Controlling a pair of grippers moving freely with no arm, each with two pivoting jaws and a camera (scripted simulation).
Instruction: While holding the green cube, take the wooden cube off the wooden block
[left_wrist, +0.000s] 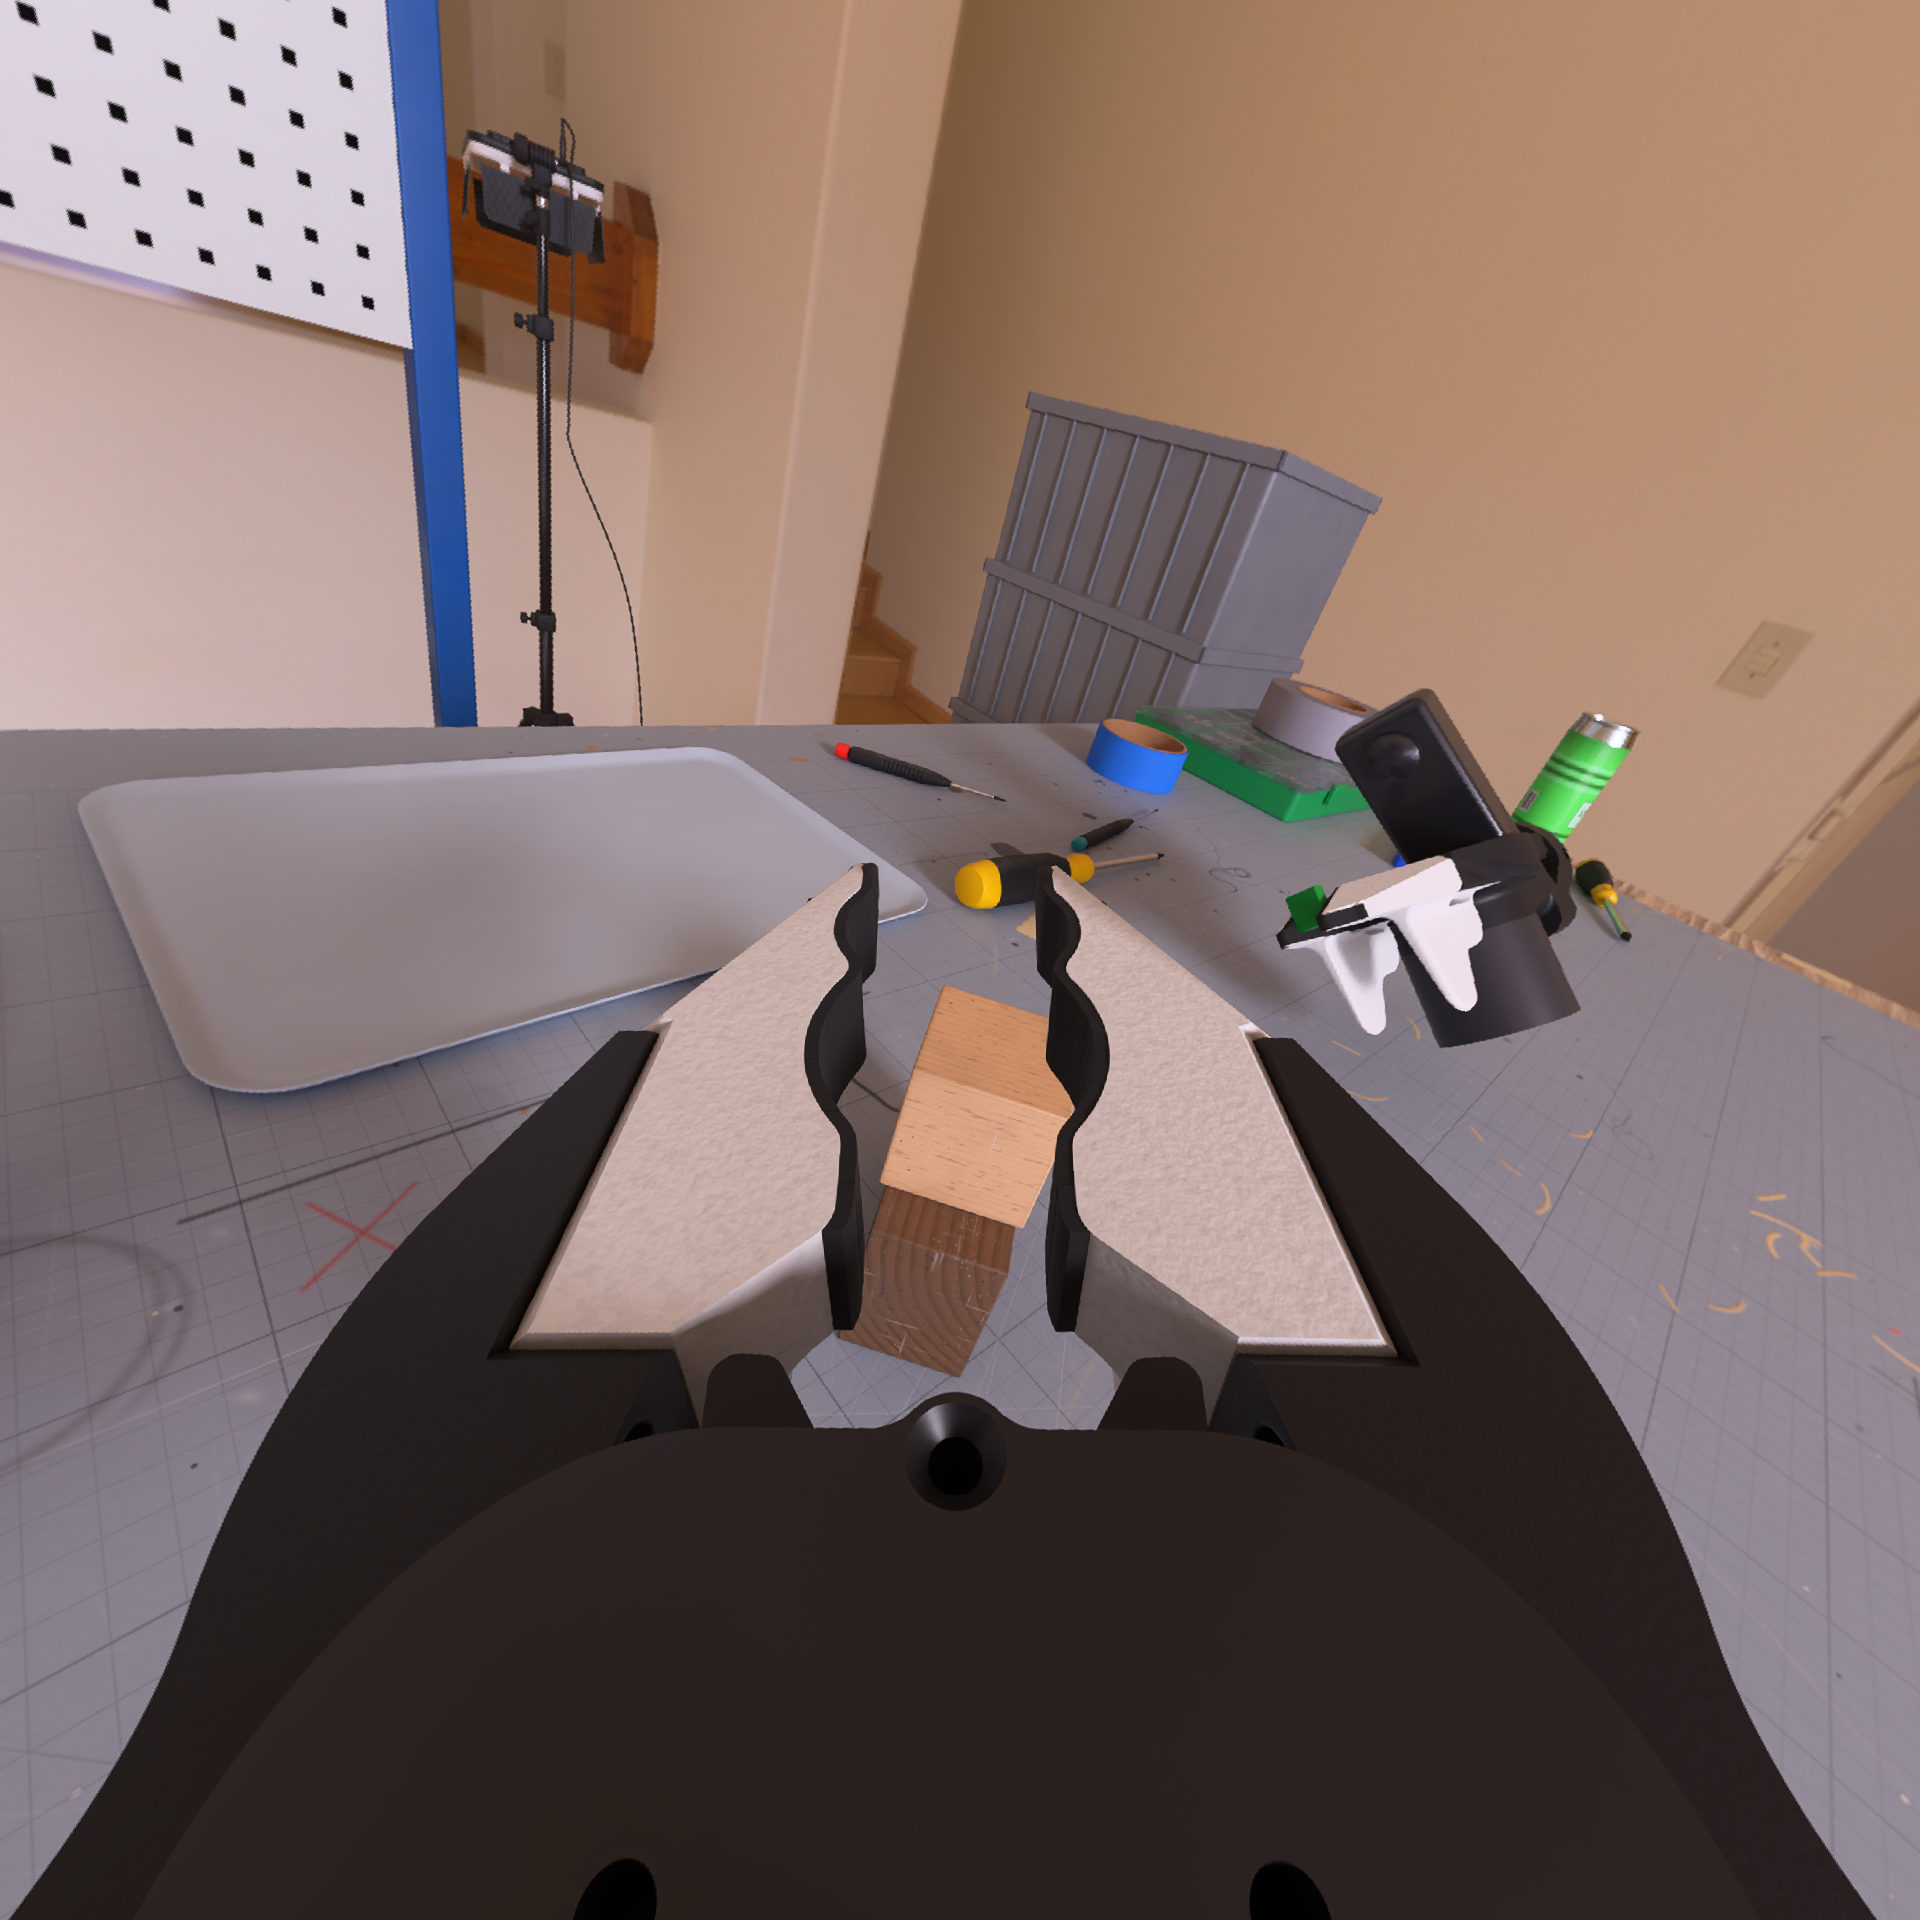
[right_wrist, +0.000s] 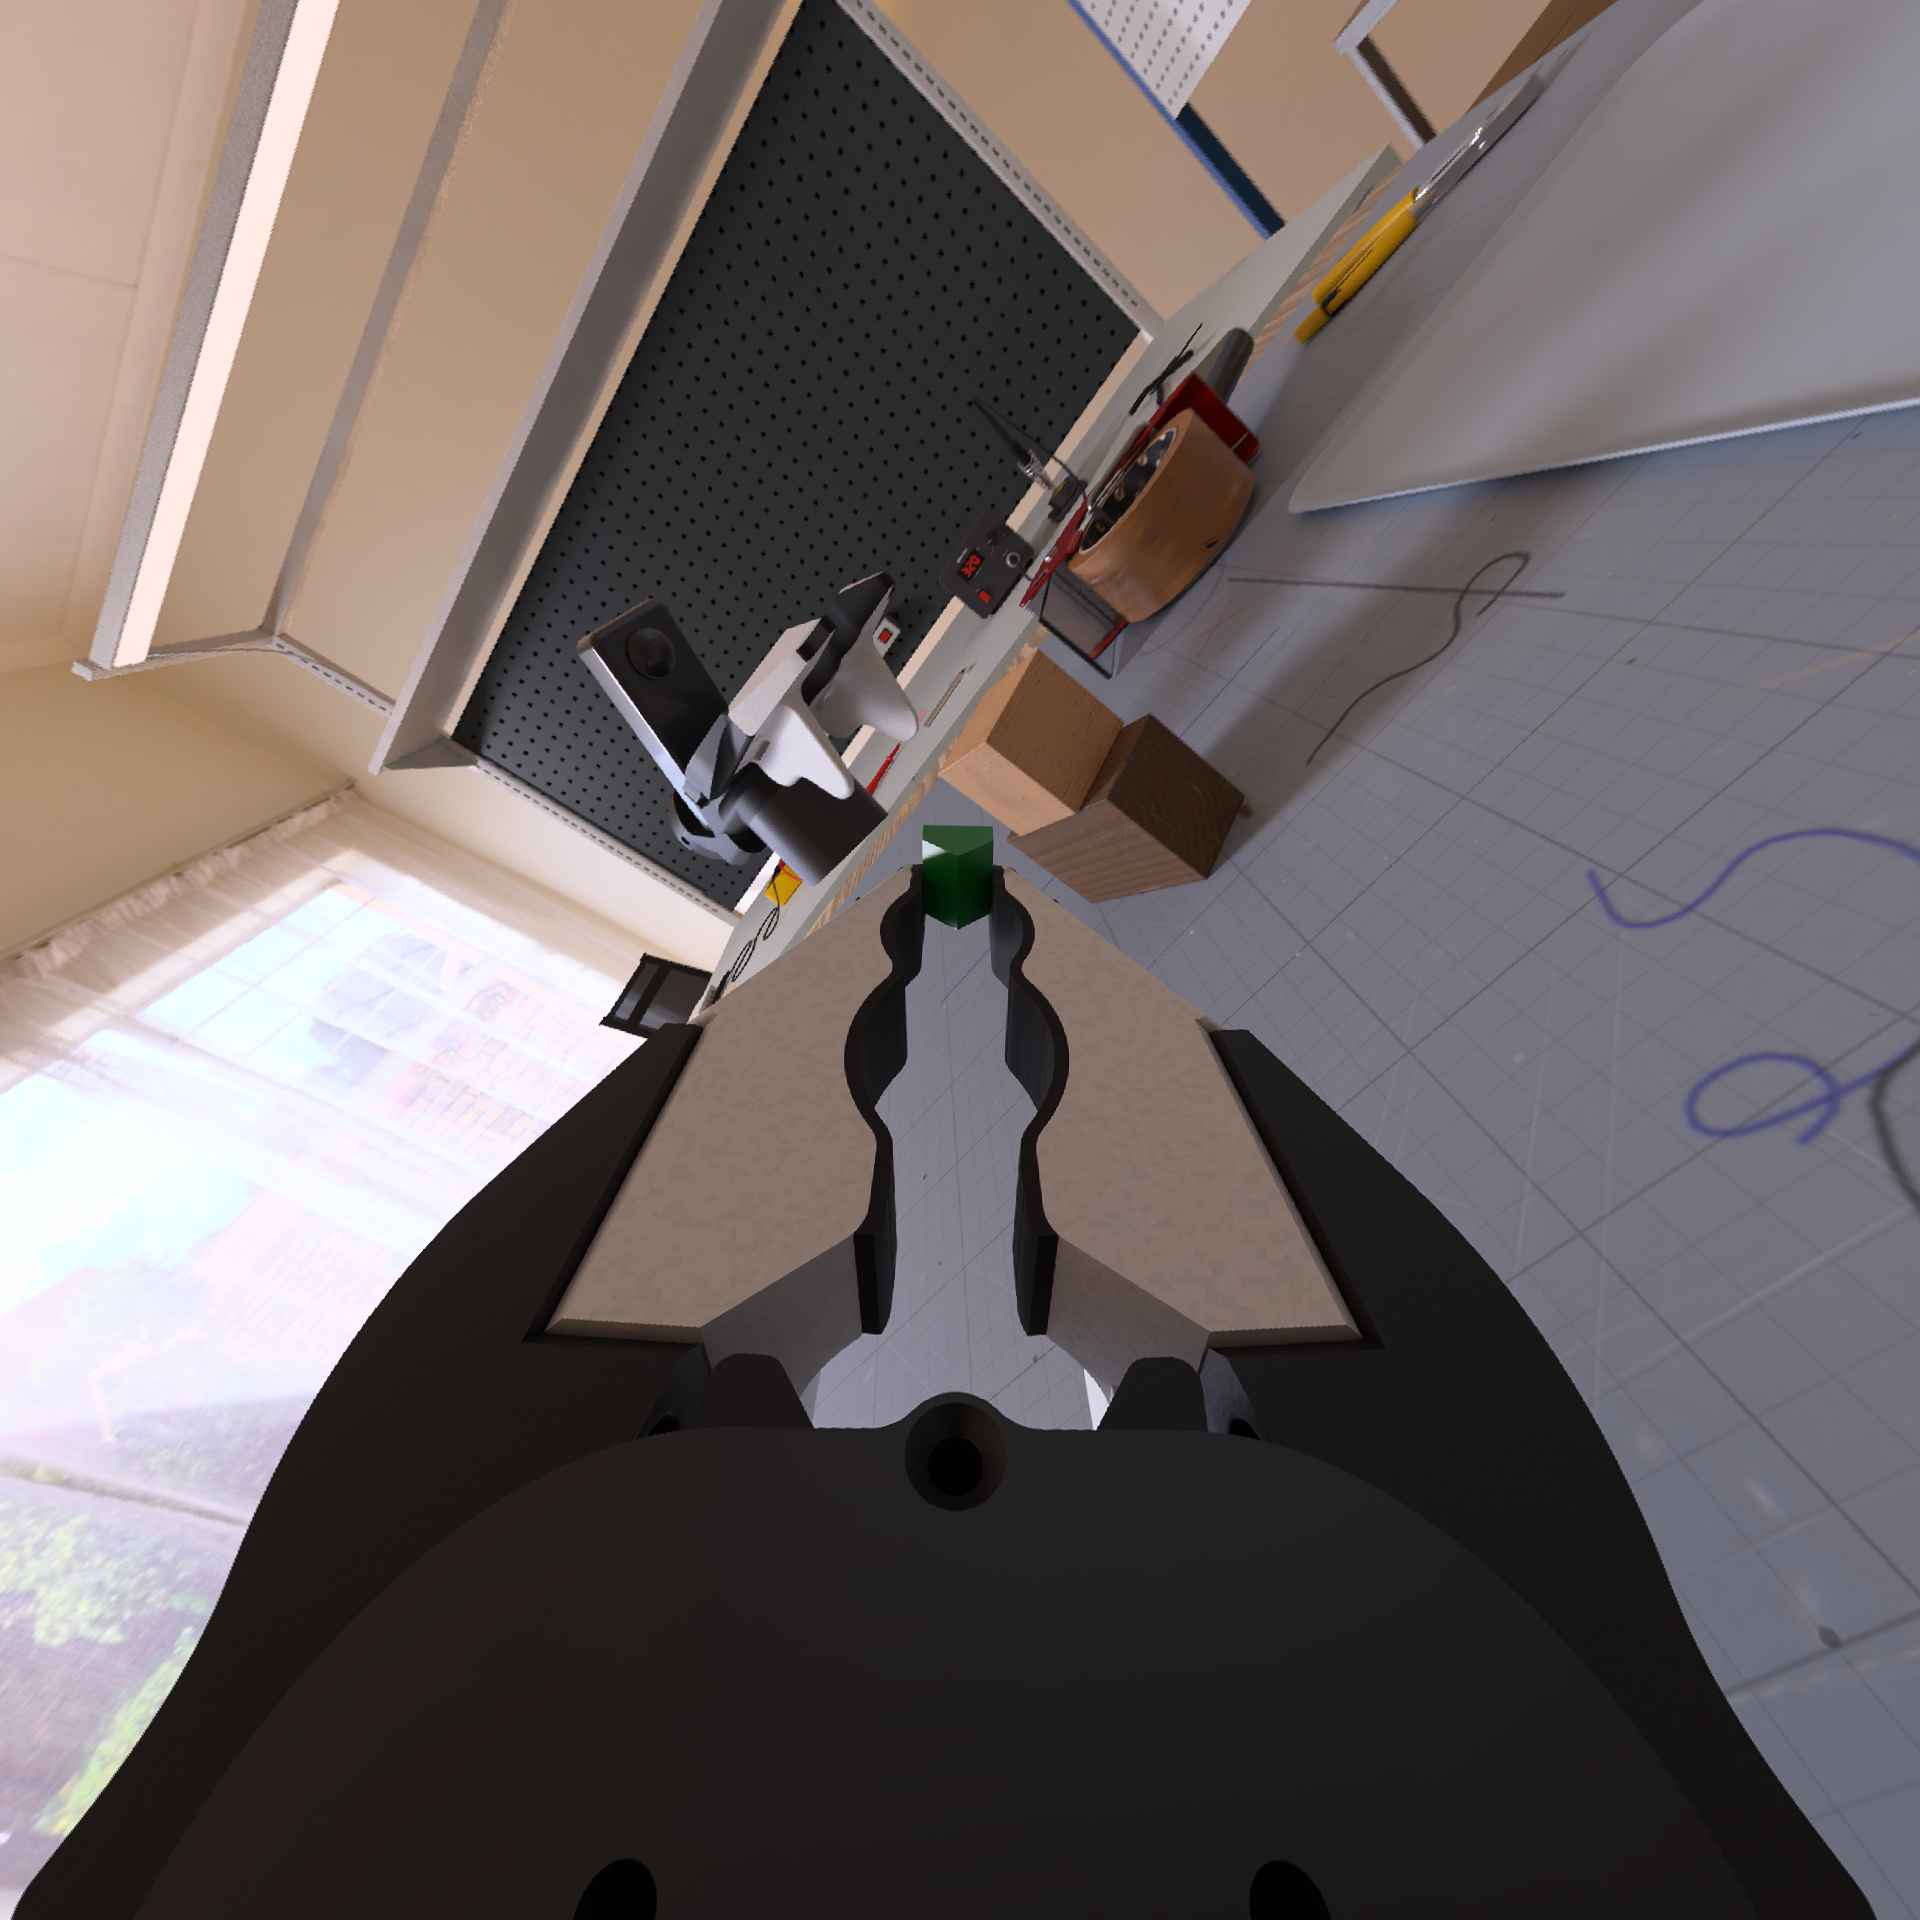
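A grey gridded work mat carries a dark wooden block between the near jaws, a white tray beyond the left jaw, and yellow-handled screwdrivers past the jaw tips.

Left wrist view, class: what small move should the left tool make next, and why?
Probably close the left tool on the pale wooden cube. Its jaws already flank that cube with gaps either side, the cube sits on the darker wooden block, and the right tool already grips the small green cube.
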